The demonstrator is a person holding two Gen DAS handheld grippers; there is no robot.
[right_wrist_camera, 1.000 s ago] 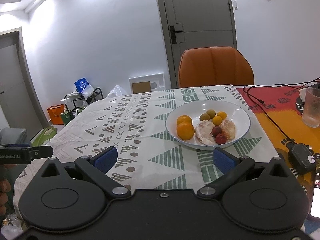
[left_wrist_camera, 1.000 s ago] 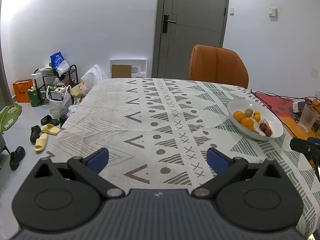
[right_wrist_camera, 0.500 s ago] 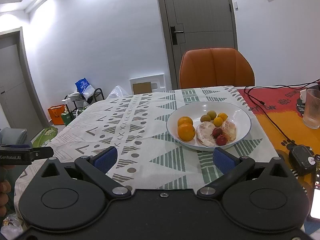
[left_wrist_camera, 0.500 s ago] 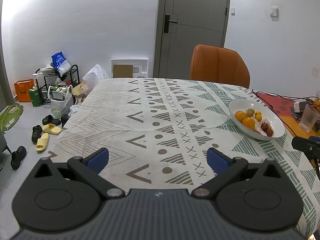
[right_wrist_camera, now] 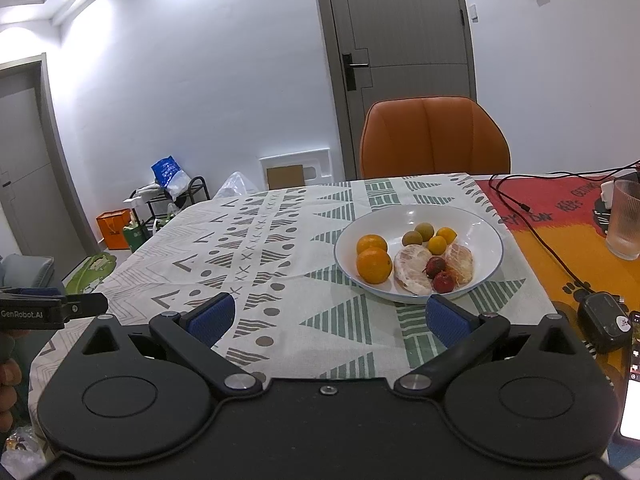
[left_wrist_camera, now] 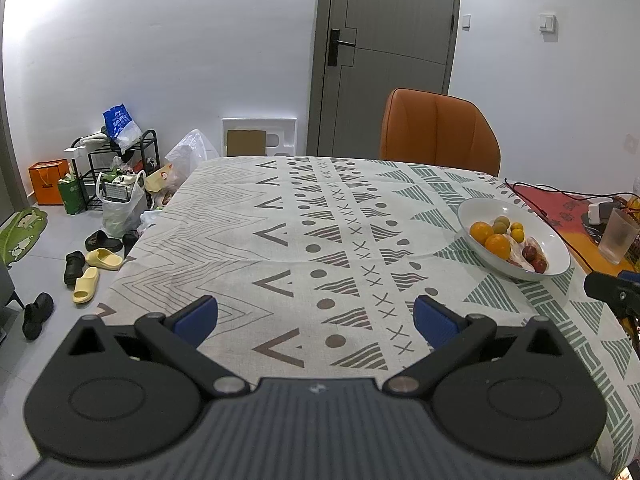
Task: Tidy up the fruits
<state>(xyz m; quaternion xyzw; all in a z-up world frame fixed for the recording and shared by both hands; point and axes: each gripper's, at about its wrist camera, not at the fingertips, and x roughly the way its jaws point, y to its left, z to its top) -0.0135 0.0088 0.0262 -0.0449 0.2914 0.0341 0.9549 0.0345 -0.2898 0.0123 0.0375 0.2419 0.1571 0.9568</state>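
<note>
White porcelain holds all the fruit: in the left wrist view the bowl (left_wrist_camera: 516, 276) sits toward the right side of the table (left_wrist_camera: 248, 232), on the patterned cloth, with two oranges (left_wrist_camera: 489, 239), small yellow and green fruits and red ones gathered inside it. The left gripper (left_wrist_camera: 316, 316) hangs over bare cloth well to the left of the bowl, its blue pads spread wide with nothing between them. Compared with a second ago this view has shifted only slightly, so that the bowl sits a little further right and lower in the picture; the fruit has not moved. In the right wrist view the bowl (right_wrist_camera: 476, 218) lies just ahead of the right gripper (right_wrist_camera: 329, 317), slightly to its right, and here the contents read clearly: the two oranges (right_wrist_camera: 373, 258) at the left, two peeled pomelo segments (right_wrist_camera: 412, 269), two red fruits (right_wrist_camera: 439, 275), and the yellow and green ones (right_wrist_camera: 429, 236) at the back. The right gripper also stands wide apart and empty, and its view has barely drifted over the last second. No fruit lies loose on the cloth, so the scene fits either fruit already gathered or fruit waiting to be sorted out of the bowl. A ribbed glass (right_wrist_camera: 624, 220) and cables lie to the right.
</note>
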